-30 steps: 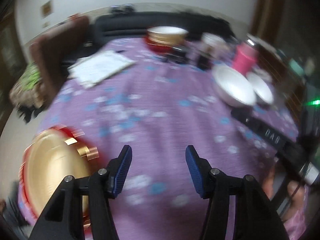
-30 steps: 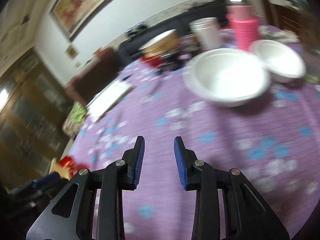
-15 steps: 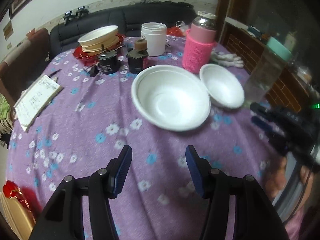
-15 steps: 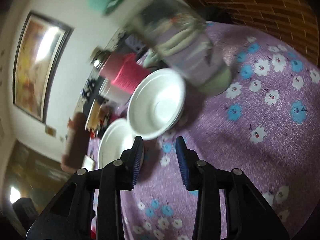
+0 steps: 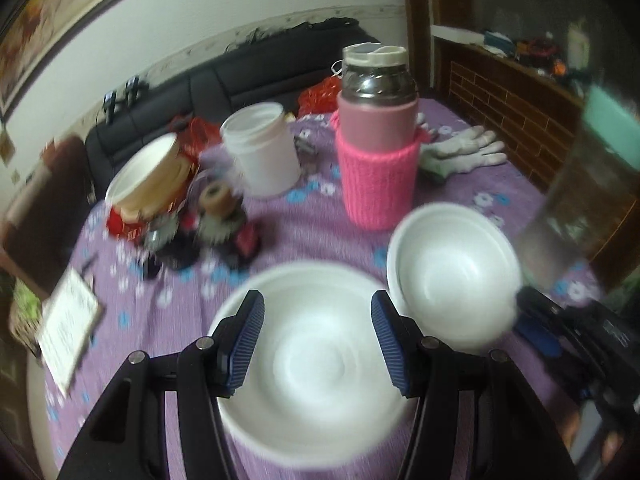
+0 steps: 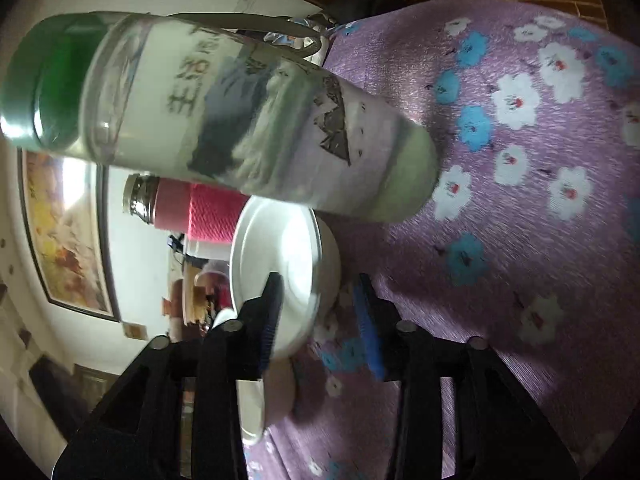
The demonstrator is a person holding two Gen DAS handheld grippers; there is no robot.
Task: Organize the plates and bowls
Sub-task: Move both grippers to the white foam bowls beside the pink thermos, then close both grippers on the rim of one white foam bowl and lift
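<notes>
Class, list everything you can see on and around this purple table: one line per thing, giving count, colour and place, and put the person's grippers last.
large bowl: 1, white, nearest, under the left gripper
small bowl: 1, white, right of the large bowl
flask: 1, steel in a pink knitted sleeve, behind the bowls
tub: 1, white, left of the flask
glass bottle: 1, clear, green lid, far right
gloves: white, behind right
tablecloth: 1, purple, flowered
sofa: 1, black, behind the table
left gripper: open
right gripper: open, around the small bowl's rim
</notes>
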